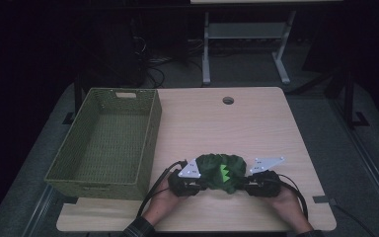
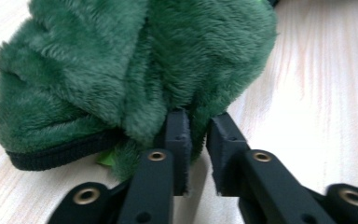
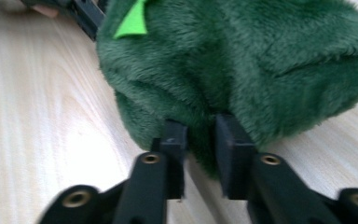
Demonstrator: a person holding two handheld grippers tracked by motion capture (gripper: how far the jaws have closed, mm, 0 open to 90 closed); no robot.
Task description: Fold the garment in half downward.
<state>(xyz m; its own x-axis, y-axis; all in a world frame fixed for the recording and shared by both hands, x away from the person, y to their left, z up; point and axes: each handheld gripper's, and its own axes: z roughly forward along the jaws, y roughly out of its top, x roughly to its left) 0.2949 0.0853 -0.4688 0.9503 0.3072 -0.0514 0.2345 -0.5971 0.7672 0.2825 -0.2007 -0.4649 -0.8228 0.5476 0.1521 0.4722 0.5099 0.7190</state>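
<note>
A dark green plush garment (image 1: pixel 212 168) with a bright green felt spike (image 1: pixel 224 171) lies bunched on the table near its front edge. My left gripper (image 1: pixel 205 183) is at its left side and my right gripper (image 1: pixel 244 185) at its right, both low over the wood. In the left gripper view the jaws (image 2: pixel 198 126) stand slightly apart with a fold of the plush (image 2: pixel 121 60) between them, above a black ribbed hem (image 2: pixel 60 151). The right gripper (image 3: pixel 200 130) likewise has a small gap between its jaws with plush (image 3: pixel 242 60) in it.
A green woven basket (image 1: pixel 150 133) stands on the left part of the wooden table (image 1: pixel 217 123). A round cable hole (image 1: pixel 228 100) sits near the table's far edge. Beyond the table are a white desk frame and cables on the floor.
</note>
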